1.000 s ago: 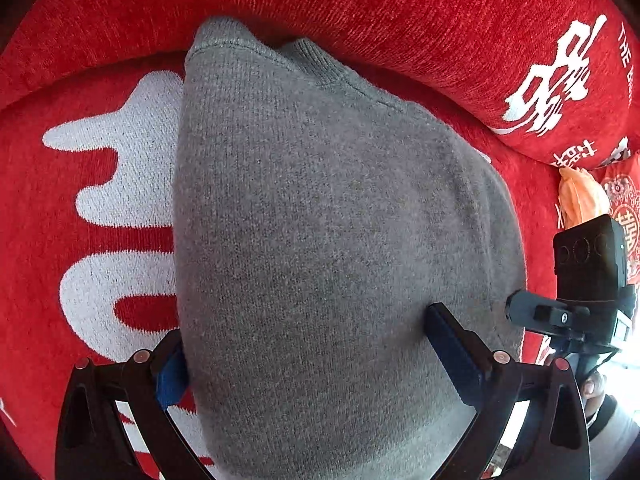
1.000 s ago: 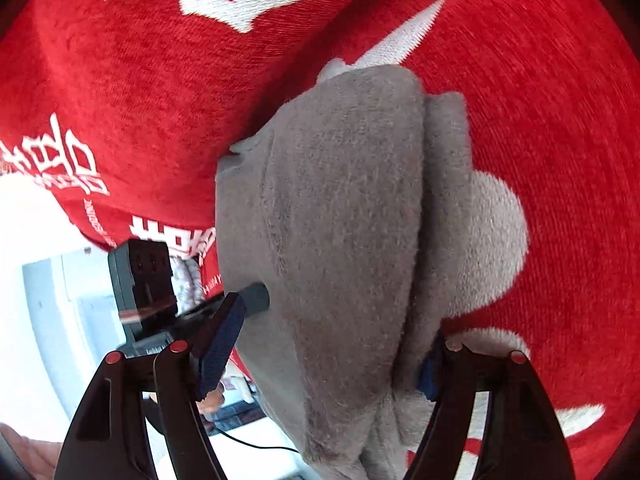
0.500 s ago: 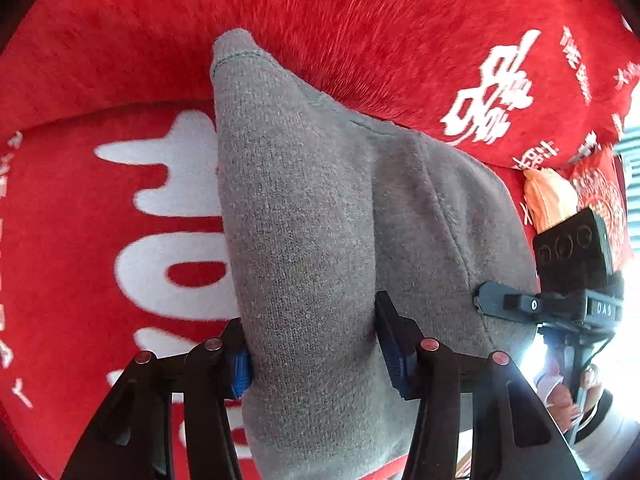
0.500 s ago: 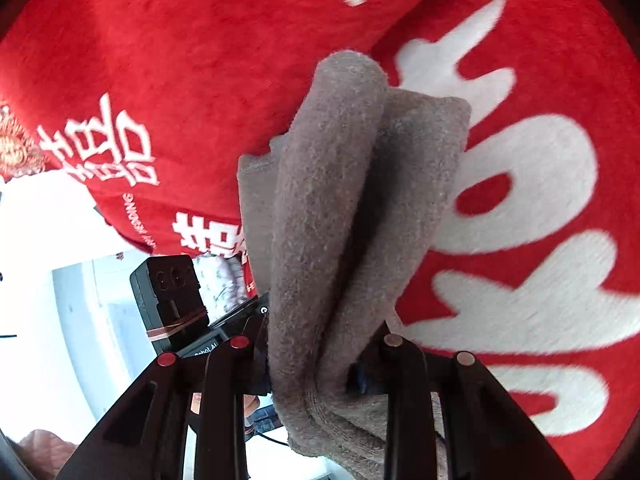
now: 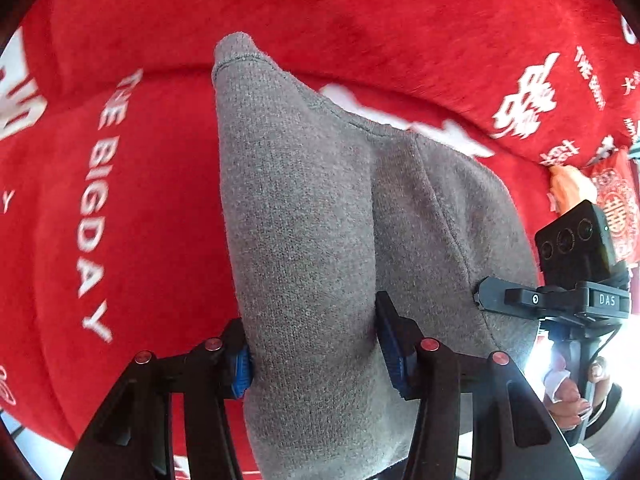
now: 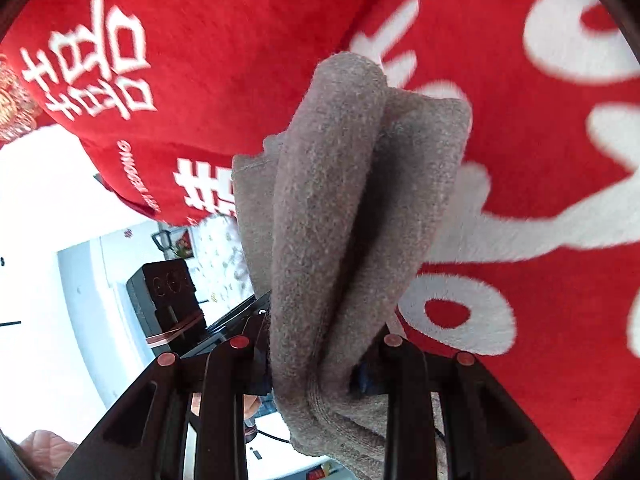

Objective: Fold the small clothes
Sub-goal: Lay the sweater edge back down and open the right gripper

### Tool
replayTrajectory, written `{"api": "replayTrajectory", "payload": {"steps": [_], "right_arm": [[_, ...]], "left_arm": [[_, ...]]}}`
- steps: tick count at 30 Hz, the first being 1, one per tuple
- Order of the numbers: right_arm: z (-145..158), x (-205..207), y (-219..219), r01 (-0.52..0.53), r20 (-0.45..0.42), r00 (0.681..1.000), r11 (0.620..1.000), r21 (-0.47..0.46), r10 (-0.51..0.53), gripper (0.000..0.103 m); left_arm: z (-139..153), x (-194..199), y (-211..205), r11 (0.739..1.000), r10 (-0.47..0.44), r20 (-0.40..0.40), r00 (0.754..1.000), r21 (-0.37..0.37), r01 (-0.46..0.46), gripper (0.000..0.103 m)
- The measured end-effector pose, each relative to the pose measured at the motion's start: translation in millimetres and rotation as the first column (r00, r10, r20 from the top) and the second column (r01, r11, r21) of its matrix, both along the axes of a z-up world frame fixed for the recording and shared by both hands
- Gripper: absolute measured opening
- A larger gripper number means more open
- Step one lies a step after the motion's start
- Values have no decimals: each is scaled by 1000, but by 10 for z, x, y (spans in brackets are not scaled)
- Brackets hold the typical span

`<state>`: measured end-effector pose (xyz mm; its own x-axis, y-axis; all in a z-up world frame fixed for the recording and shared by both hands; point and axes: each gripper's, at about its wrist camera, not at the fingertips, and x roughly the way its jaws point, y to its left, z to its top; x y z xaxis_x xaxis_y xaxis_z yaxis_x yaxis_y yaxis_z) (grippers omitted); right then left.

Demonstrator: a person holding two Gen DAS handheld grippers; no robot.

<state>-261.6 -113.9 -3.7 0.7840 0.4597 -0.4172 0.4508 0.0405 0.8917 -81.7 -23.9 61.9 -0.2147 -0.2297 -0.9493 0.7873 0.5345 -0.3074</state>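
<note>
Looking down the left wrist view, the grey knitted garment was clamped in the half-closed left gripper, hem toward twelve o'clock, over the red printed sofa cover. In the right view, the right gripper was pinched on bunched layers, presumably for carrying.

There is one grey knitted garment. There are two grippers: the left gripper and the right gripper, each with two fingers. There is one red blanket with white letters and signs. One hand of the person is visible, at the handle of the other gripper. There is one orange thing at the edge; I cannot tell what it is.
</note>
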Motion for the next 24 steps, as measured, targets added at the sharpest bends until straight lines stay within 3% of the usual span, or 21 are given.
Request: {"api": "replayTrajectory", "payload": {"steps": [4, 8, 10, 12, 15, 17, 19, 20, 23, 24], "right_arm": [[-179, 251, 101, -41, -96, 995, 998, -50, 36, 37], [-83, 122, -49, -39, -257, 966, 988, -148, 0, 64], [61, -22, -94, -49, -337, 941, 970, -237, -35, 64], [253, -168, -111, -19, -346, 933, 947, -320, -98, 64], [297, -203, -124, 29, -297, 946, 949, -313, -127, 63], [169, -143, -123, 36, -280, 953, 963, -266, -112, 58], [55, 28, -91, 21, -260, 962, 975, -222, -80, 33], [11, 142, -65, -5, -274, 960, 978, -210, -54, 14], [188, 283, 34, -95, -288, 958, 945, -314, 0, 14], [295, 305, 63, -137, -316, 949, 915, -380, 10, 14]], "left_arm": [[-267, 108, 268, 997, 50, 29, 998, 56, -52, 55], [-139, 253, 469, 995, 99, 38, 994, 9, -100, 56], [-49, 317, 529, 993, 115, 100, 988, 7, -116, 56], [23, 396, 571, 989, 145, 147, 978, 5, -148, 56], [19, 548, 646, 981, 190, 154, 970, 5, -193, 56], [-47, 569, 608, 979, 200, 155, 967, 18, -205, 56], [-81, 557, 578, 979, 196, 167, 966, 28, -203, 56], [-93, 520, 535, 979, 192, 170, 967, 32, -200, 56], [-50, 423, 494, 983, 180, 176, 968, 15, -185, 56], [-41, 397, 485, 984, 174, 180, 968, 16, -180, 56]]}}
